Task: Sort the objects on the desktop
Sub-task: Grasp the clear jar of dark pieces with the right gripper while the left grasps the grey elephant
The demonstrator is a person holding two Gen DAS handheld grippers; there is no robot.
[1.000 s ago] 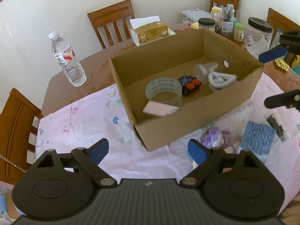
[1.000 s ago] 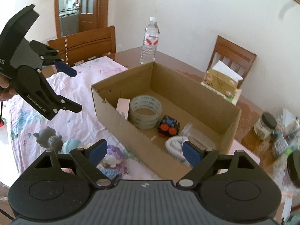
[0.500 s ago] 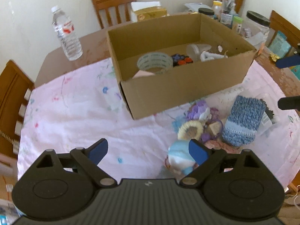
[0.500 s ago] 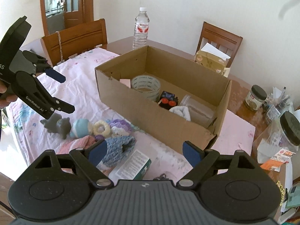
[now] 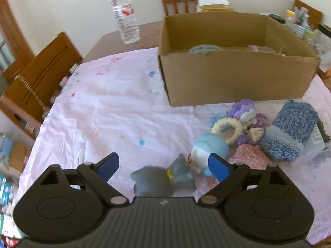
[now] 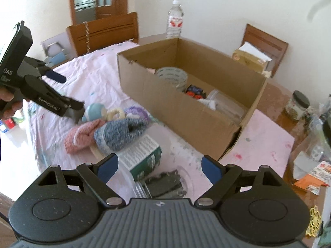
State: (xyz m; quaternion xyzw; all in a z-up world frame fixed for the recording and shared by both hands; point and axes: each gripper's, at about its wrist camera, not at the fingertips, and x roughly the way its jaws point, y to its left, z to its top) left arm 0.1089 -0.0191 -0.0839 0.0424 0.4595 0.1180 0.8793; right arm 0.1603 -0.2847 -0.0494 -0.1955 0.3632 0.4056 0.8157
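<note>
Hovering left hand-held gripper (image 5: 163,166), jaws wide, empty, over grey toy (image 5: 165,180) lying between its fingers on worktop; probably light, rubbery: gripping across body. Right hand-held gripper (image 6: 159,166) likewise wide, empty.

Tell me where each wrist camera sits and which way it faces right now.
Left wrist: on the left gripper, low over the pink cloth, facing the brown cardboard box; its open blue-tipped fingers frame a grey toy figure.
Right wrist: on the right gripper, open, looking across the box from its corner; the left gripper and hand show at left.
Shared: box, clear water bottle, blue knitted sock.
</note>
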